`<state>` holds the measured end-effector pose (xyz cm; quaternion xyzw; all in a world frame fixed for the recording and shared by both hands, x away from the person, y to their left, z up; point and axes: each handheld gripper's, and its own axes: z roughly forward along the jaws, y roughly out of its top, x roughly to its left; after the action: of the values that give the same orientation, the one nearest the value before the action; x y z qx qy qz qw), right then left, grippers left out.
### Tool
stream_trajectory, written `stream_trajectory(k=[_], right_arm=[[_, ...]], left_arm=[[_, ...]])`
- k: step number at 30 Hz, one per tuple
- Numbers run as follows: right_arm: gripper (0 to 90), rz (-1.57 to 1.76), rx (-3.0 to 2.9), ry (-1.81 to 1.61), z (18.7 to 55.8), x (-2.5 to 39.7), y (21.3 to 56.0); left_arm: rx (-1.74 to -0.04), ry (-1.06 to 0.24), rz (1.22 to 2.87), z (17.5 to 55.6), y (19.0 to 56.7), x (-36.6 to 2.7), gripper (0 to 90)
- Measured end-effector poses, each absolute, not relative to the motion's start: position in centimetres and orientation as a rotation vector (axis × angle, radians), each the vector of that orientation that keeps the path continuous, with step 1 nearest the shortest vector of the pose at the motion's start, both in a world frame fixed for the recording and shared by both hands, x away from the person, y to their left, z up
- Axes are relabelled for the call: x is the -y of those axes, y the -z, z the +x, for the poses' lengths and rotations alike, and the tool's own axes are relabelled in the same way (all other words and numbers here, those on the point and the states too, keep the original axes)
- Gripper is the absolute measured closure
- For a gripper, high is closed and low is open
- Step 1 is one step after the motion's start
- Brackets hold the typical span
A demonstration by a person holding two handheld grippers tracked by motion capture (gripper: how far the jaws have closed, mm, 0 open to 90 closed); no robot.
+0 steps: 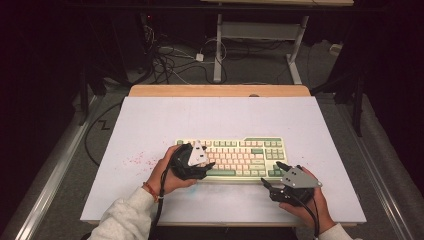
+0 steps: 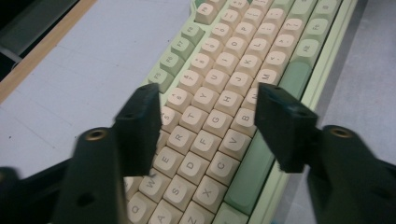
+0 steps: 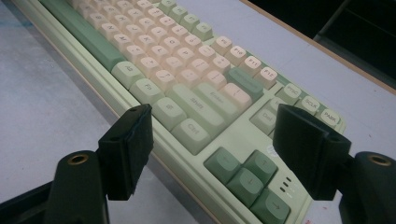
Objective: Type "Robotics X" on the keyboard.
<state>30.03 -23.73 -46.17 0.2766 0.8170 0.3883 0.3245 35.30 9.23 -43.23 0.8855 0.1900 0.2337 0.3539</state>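
The keyboard (image 1: 235, 159) lay flat near the front middle of the white table (image 1: 150, 120), its long side running left to right, a pale green case with cream letter keys, darker green modifier keys and a long green space bar (image 2: 261, 158) on the near edge. At its left end my left gripper (image 1: 207, 165) hovered over the letter rows, tipped down at them, my left hand (image 1: 167, 172) wrapped around the body with the wrist turned inward. Its jaws stood wide apart and held nothing; between them, in the left gripper view, I saw the keys from the R and T down to the C and V. At the right end, my right gripper (image 1: 272, 175) sat low, just in front of the keyboard's near right corner, my right hand (image 1: 310, 202) behind it. Those jaws were also spread wide and empty, framing the green arrow keys (image 3: 247, 177) and the shift key in the right gripper view.
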Motion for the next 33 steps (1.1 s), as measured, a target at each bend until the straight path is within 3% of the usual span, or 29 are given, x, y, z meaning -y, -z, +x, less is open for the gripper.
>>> stream_trajectory(k=[4,7,21,33], right_arm=[[28.9,0.724,-2.144,-1.018,30.0,23.7,46.2],[28.9,0.725,-2.143,-1.017,30.0,23.7,46.2],[35.2,0.748,-2.151,-1.029,30.2,23.7,46.1],[71.1,0.732,-2.226,-1.072,30.3,23.2,45.4]], left_arm=[[-0.516,-0.643,2.269,35.0,43.1,-10.1,25.1],[-0.535,-0.658,2.255,34.7,43.1,-10.9,21.1],[-0.597,-0.716,2.257,33.2,44.4,-15.5,19.4],[-0.658,-0.691,2.24,32.0,45.4,-17.6,17.5]])
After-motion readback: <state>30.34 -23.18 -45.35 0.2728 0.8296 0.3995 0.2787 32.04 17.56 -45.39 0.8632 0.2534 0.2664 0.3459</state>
